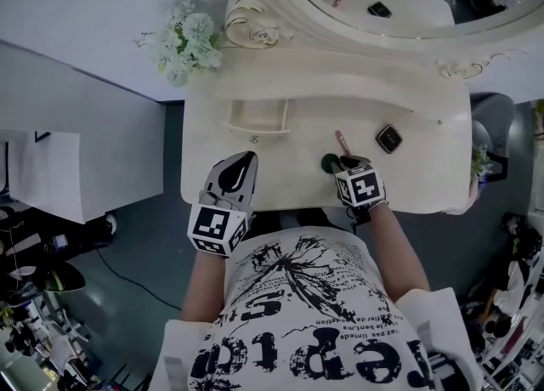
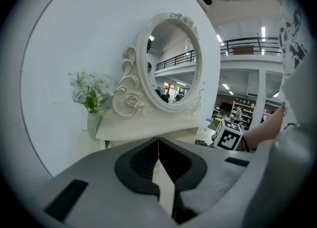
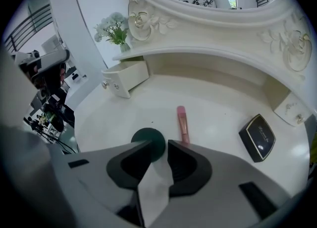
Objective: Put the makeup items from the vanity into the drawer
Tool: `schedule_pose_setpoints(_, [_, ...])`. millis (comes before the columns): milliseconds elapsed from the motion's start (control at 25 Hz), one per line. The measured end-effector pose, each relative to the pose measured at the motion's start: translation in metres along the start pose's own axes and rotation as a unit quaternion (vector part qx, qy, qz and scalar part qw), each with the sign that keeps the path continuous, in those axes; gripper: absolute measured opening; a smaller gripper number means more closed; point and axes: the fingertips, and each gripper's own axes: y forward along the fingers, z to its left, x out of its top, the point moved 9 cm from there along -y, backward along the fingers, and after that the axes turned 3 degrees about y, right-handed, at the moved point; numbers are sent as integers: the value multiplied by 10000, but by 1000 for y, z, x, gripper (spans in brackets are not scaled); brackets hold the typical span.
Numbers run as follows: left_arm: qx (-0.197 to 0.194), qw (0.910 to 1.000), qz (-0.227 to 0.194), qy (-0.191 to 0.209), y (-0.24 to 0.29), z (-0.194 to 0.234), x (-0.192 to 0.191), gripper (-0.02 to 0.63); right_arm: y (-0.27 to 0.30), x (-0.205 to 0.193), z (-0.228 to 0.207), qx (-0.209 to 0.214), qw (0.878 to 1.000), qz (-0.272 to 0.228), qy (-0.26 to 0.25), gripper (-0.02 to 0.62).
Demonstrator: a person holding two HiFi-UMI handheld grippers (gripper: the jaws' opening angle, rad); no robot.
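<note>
Early stage: nothing put away, three makeup items lay out to the right of the drawer.
The small open cream drawer [image 3: 132,77] looked empty. Right of it on the cream-white vanity top [image 1: 408,185] lay a dark green round item [image 3: 151,140], a slim pink tube [image 3: 183,123] and, farthest from the drawer, a black square compact [image 3: 257,137]. The right gripper [image 3: 159,145] had its jaws apart, unclamped, with the green item at their tips. The left gripper [image 2: 158,142], on the near side of the drawer, had its jaws pressed together on nothing. All three placements seemed left to do.
</note>
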Motion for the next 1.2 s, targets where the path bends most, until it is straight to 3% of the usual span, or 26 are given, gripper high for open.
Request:
schedule_pose_setpoints(280, [12, 10000, -18, -21, 5, 0, 1, 21, 3, 2, 5, 16, 9996, 149, -220, 40])
schedule_pose_setpoints(560, [-38, 9999, -89, 26, 8, 1, 6, 21, -3, 3, 3, 131, 9999, 23, 19, 28])
schedule_pose_setpoints(880, [30, 9997, -240, 59, 3, 13, 12, 21, -32, 43, 13, 201, 9975, -669, -65, 28])
schedule_pose_setpoints(1200, [160, 9988, -433, 140, -15, 36, 20, 21, -54, 111, 51, 407, 9885, -1389, -442, 28])
